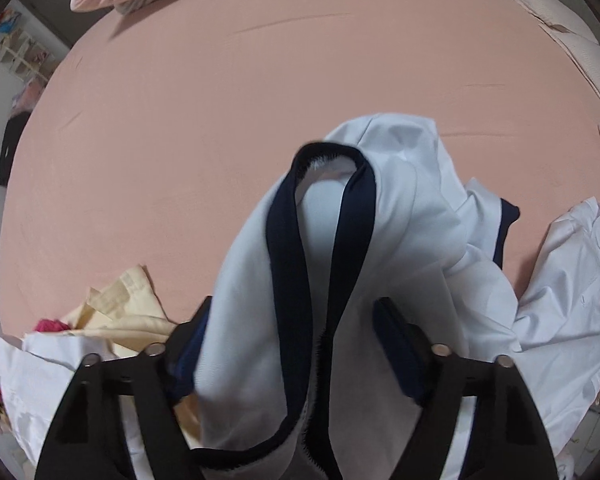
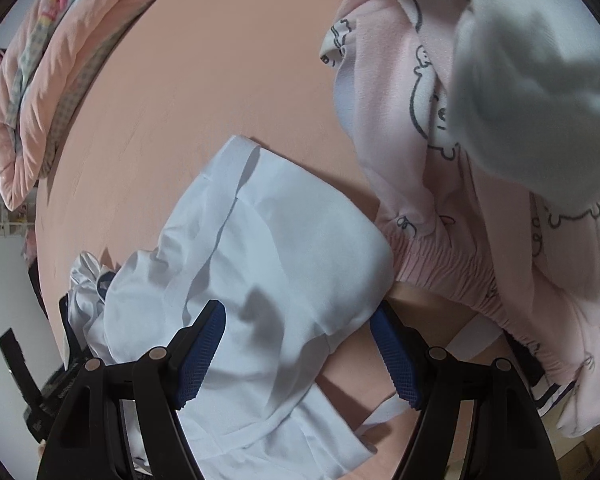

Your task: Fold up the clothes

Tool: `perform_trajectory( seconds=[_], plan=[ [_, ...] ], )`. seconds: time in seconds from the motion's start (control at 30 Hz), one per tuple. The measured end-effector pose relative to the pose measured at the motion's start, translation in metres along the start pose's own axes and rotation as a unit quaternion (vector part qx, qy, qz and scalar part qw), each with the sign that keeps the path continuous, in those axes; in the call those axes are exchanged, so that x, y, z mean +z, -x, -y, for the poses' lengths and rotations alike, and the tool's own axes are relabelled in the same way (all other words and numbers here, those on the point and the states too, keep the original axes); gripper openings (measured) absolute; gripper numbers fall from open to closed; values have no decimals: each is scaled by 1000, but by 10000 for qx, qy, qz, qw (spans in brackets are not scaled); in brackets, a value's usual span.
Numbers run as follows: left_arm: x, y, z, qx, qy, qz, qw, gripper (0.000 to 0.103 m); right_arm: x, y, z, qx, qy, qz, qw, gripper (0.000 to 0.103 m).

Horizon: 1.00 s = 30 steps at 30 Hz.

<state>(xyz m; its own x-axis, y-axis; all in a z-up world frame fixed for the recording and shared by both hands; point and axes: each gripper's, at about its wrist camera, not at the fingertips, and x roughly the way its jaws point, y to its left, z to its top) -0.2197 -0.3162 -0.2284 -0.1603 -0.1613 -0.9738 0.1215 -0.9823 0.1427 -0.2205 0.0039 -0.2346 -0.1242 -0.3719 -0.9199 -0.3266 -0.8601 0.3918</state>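
Observation:
A pale blue-white shirt with a navy collar band [image 1: 412, 216] lies bunched on the pink bed sheet [image 1: 180, 140]. Its collar end runs down between the fingers of my left gripper [image 1: 294, 320], which stands open around the cloth without pinching it. In the right wrist view a white garment [image 2: 260, 248] lies spread on the sheet. My right gripper [image 2: 298, 312] is open over its near part, blue pads [image 2: 202, 352] wide apart, one on each side of the fabric.
A cream cloth [image 1: 128, 312] and more white clothes [image 1: 40, 364] lie at the near left, another white shirt [image 1: 572, 280] at the right. Pink cartoon-print pyjamas [image 2: 420, 120] lie right of the white garment. A blurred white cloth [image 2: 532, 80] hangs close. A rolled pink quilt [image 2: 40, 80] lies at the bed's far side.

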Motion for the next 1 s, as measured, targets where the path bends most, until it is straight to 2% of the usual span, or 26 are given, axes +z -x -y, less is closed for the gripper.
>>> perform_trajectory(
  seconds=[0.03, 0.07, 0.17, 0.3, 0.37, 0.43, 0.57, 0.63, 0.73, 0.8, 1.0],
  plan=[
    [-1, -3, -1, -37, 59, -35, 10000, 63, -2, -1, -2, 9, -5, 20, 10000, 74],
    [-2, -6, -1, -69, 106, -66, 9999, 60, -4, -2, -3, 18, -9, 40, 10000, 72],
    [-6, -11, 2, -6, 26, -32, 10000, 59, -9, -5, -8, 46, -24, 100, 9999, 69],
    [-13, -11, 14, 266, -412, 118, 9987, 59, -17, -9, -15, 73, -49, 186, 9998, 65],
    [-15, -11, 13, 252, -420, 166, 9987, 58, -19, -9, -15, 64, -63, 253, 9996, 45],
    [-16, -11, 10, 173, -343, 198, 9991, 53, -22, -9, -15, 97, -55, 313, 9994, 32],
    [-21, -8, 5, 117, -222, 362, 9990, 40, -26, -15, -6, 372, -15, 436, 9984, 16],
    [-24, -6, 6, 266, -367, 452, 9980, 29, -29, -16, -5, 455, 76, 509, 9976, 13],
    [-25, -3, 9, 426, -520, 478, 9966, 20, -32, -22, -11, 470, 365, 660, 9960, 6],
    [-24, 1, 7, 414, -467, 488, 9969, 17, -34, -24, -15, 476, 443, 727, 9952, 6],
    [-26, 20, -11, 1, -70, 635, 9980, 12, -36, -20, -39, 30, 850, 777, 9933, 7]
  ],
)
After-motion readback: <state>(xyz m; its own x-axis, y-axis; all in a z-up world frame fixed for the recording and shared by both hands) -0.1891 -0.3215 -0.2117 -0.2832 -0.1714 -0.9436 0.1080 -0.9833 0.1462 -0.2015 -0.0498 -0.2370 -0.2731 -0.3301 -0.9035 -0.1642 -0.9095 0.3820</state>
